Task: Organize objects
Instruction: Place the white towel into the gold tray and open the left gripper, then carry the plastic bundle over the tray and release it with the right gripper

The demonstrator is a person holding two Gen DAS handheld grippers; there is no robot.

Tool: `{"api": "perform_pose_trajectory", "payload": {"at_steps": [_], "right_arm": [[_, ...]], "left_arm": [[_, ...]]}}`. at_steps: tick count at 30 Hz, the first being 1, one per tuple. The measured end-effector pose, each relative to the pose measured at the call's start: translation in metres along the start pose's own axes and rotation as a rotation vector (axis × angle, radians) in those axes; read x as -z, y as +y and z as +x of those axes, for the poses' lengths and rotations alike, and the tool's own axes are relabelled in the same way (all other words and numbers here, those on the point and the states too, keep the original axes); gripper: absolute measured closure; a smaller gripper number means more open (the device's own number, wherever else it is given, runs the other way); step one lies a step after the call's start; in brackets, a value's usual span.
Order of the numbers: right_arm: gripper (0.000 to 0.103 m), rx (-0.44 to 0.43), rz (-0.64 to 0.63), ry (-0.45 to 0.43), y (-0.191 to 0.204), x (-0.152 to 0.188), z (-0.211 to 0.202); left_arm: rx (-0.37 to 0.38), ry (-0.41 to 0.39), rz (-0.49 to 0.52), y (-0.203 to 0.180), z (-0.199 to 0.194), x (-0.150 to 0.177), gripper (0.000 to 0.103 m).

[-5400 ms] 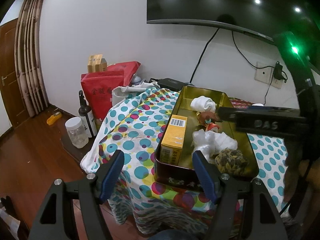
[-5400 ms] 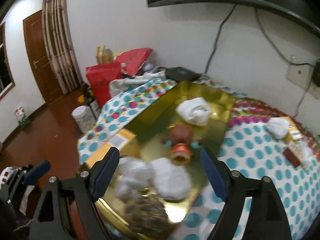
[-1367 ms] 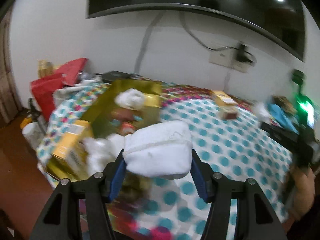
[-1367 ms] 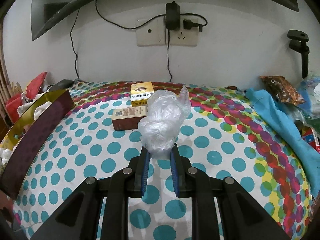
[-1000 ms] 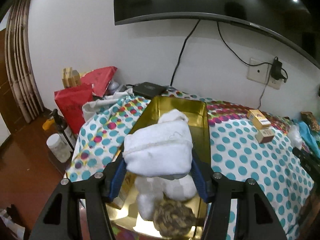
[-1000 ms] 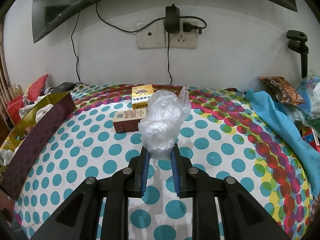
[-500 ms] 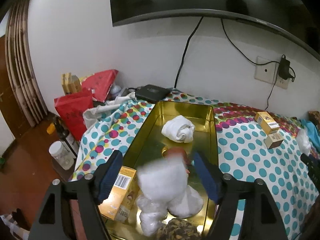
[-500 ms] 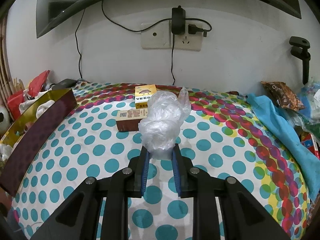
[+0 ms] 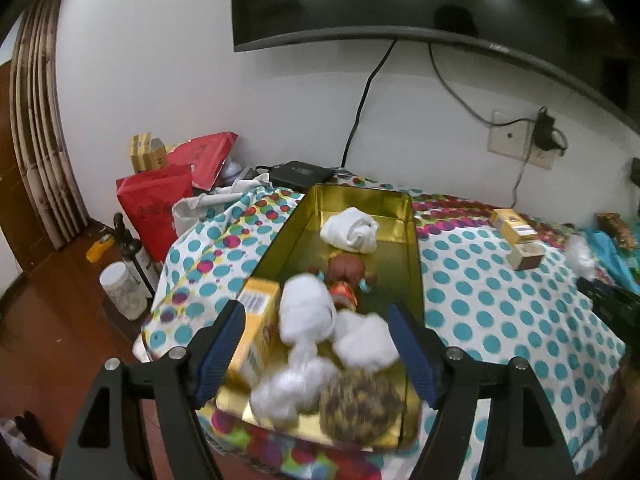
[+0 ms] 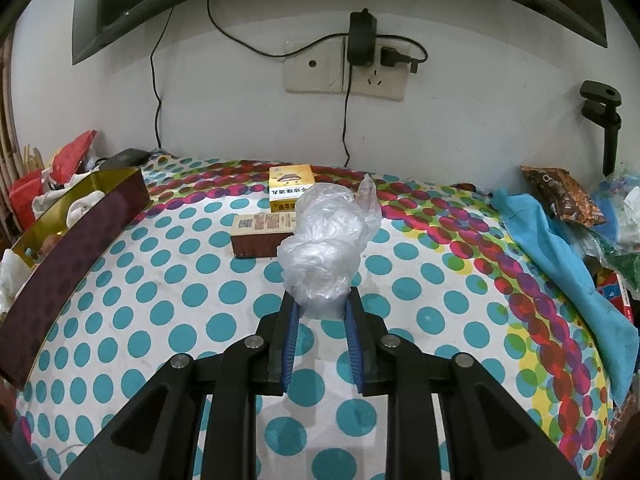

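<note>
A gold tin box [image 9: 344,196] sits on the dotted tablecloth and holds white cloth rolls, a brown doll [image 9: 347,270], a yellow carton [image 9: 256,320] and a mottled ball [image 9: 360,404]. My left gripper [image 9: 316,344] is open above the box's near end. A white cloth roll [image 9: 306,314] lies blurred between its fingers, free of them. My right gripper [image 10: 320,316] is shut on a crumpled clear plastic bag [image 10: 328,240] above the table. The gold box also shows at the left of the right wrist view [image 10: 76,220].
A yellow box [image 10: 290,186] and a brown box [image 10: 262,236] lie on the tablecloth [image 10: 160,300] beyond the bag. A blue cloth [image 10: 560,264] and snack packets lie at the right. Red bags [image 9: 160,204], a jar and a bottle stand left of the table.
My left gripper has opened and let go of the white cloth roll, which dropped into the gold box. My right gripper has stayed shut on the plastic bag, nearly still.
</note>
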State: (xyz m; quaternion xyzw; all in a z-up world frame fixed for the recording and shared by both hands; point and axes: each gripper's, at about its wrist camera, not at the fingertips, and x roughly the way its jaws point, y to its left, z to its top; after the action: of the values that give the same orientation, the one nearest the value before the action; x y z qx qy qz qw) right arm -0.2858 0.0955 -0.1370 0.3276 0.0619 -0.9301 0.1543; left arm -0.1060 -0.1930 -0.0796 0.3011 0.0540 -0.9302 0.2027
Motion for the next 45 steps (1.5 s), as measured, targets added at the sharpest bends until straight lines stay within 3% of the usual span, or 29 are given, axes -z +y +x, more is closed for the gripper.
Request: {"api": "perform_pose_trajectory", "payload": {"at_steps": [5,9,19,29,30,32,33,34,39,45], "right_arm": [[0.08,-0.027,-0.007,0.012,0.022,0.0,0.001],[0.08,-0.078,-0.077,0.006,0.069,-0.005,-0.002],[0.08,-0.268,-0.208,-0.026,0.201,-0.028,-0.02],[0.079,-0.356,-0.24,-0.001,0.262,-0.028,-0.024],[0.074,-0.361,-0.242,0.0,0.266,-0.028,-0.024],[0.048,-0.377,-0.244,-0.008,0.269,-0.03,-0.025],[0.024,-0.387,-0.245,-0.007,0.271,-0.031,-0.025],[0.015,-0.39,-0.247,-0.01,0.271,-0.032,-0.026],[0.012,-0.334,-0.274,-0.068,0.259,-0.032,-0.037],[0.008,-0.174,-0.188,-0.079,0.184,-0.03,-0.027]], "left_arm": [[0.01,-0.01,0.036,0.007,-0.023,0.035,0.027],[0.044,0.006,0.014,0.019,-0.029,0.055,0.027],[0.083,-0.017,-0.006,0.029,-0.031,0.068,0.027],[0.091,-0.028,-0.027,0.038,-0.028,0.069,0.027],[0.09,-0.026,-0.029,0.038,-0.027,0.069,0.027],[0.088,-0.029,-0.034,0.039,-0.027,0.069,0.027],[0.088,-0.033,-0.036,0.04,-0.027,0.069,0.027],[0.086,-0.035,-0.035,0.04,-0.028,0.069,0.027],[0.089,-0.052,-0.013,0.035,-0.031,0.07,0.027],[0.118,-0.097,0.003,0.025,-0.041,0.07,0.027]]}}
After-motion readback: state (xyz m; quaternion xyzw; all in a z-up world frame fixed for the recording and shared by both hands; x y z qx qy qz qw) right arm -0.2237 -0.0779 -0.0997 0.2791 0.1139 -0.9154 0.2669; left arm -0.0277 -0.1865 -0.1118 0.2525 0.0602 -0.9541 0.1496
